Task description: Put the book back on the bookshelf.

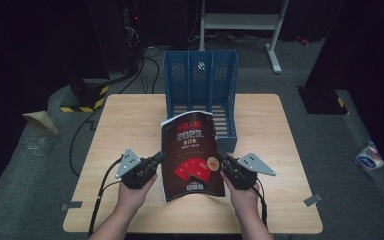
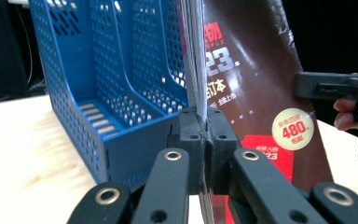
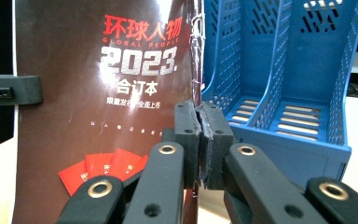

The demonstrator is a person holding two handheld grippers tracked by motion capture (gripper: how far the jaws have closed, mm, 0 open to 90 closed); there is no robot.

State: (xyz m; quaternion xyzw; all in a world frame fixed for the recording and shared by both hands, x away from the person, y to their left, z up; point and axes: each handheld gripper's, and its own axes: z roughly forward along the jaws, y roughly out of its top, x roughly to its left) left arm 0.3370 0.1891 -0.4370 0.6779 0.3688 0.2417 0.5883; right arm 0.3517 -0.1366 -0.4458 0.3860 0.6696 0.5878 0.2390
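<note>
A dark brown magazine [image 1: 192, 155] with red and white print stands tilted upright above the wooden table [image 1: 130, 120], held at both side edges. My left gripper [image 1: 159, 159] is shut on its left edge; in the left gripper view the pages [image 2: 196, 56] run between the closed jaws of the left gripper [image 2: 206, 121]. My right gripper [image 1: 225, 162] is shut on the magazine's right edge, and in the right gripper view the right gripper [image 3: 199, 116] clamps the cover [image 3: 116, 74] at its spine. A blue perforated file rack [image 1: 200, 85] with three slots stands just behind the magazine.
The rack [image 2: 121, 93] has its open side facing me, its slots empty. A white frame [image 1: 240, 22] and cables lie on the dark floor behind the table. A small packet [image 1: 370, 157] lies on the floor at the right.
</note>
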